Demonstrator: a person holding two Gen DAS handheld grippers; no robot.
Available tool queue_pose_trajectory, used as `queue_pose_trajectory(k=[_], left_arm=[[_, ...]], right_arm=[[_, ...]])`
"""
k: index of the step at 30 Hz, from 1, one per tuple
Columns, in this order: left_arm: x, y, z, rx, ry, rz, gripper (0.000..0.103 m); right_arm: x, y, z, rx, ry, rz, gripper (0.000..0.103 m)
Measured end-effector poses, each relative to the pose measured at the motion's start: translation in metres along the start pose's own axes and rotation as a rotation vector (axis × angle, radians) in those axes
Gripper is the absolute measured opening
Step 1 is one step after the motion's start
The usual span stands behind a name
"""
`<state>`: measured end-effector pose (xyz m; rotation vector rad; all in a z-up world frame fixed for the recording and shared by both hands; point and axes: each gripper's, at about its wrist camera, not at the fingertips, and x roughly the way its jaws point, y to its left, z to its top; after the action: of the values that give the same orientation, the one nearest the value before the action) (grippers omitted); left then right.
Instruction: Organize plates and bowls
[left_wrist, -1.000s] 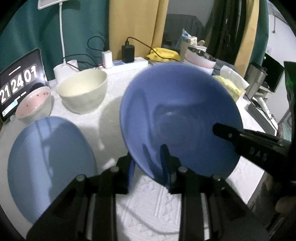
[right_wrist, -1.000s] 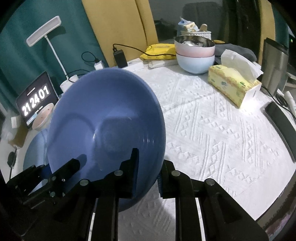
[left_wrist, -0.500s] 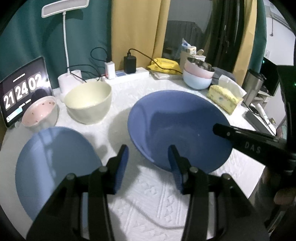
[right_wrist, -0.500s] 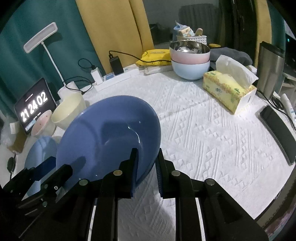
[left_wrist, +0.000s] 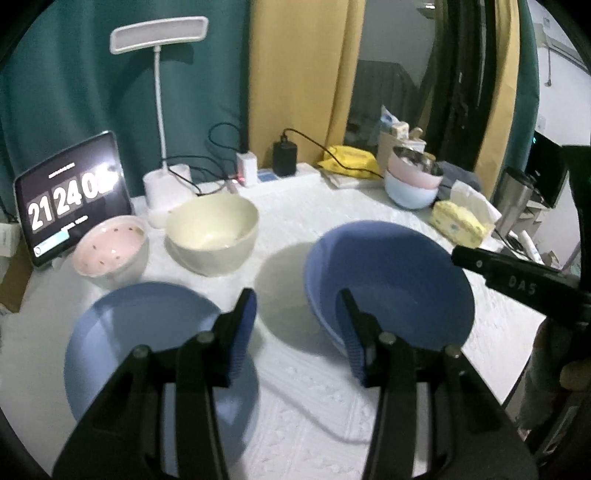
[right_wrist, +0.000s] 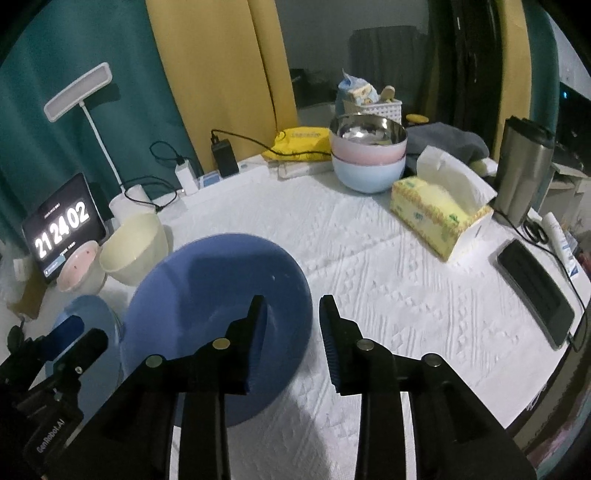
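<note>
Both grippers (left_wrist: 297, 332) (right_wrist: 291, 332) open, blue bowl (left_wrist: 391, 280) rim free.

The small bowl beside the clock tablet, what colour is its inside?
Pink with small dark specks; the left wrist view shows it best.

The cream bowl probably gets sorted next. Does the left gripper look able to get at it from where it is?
Probably yes. The left gripper is open and empty, and the cream bowl stands ahead of it, slightly left, with bare cloth between. The blue plate and blue bowl flank that path without blocking it.
</note>
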<state>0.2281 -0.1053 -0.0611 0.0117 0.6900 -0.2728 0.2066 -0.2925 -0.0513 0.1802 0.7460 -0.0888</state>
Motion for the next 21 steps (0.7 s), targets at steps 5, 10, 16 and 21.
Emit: queue_pose_trajectory(k=[5, 10, 16, 21], left_arm=[[-0.003, 0.018, 0.008, -0.022, -0.018, 0.020, 0.046], [-0.003, 0.036, 0.015, -0.039, -0.034, 0.039, 0.047], [-0.001, 0.056, 0.022, -0.055, -0.042, 0.058, 0.047], [0.005, 0.074, 0.029, -0.064, -0.048, 0.068, 0.047]], right_arm=[[-0.001, 0.018, 0.010, -0.024, -0.014, 0.019, 0.032], [0.002, 0.037, 0.017, -0.052, -0.015, 0.037, 0.032], [0.010, 0.056, 0.025, -0.078, -0.010, 0.049, 0.032], [0.017, 0.075, 0.032, -0.106, -0.002, 0.063, 0.032]])
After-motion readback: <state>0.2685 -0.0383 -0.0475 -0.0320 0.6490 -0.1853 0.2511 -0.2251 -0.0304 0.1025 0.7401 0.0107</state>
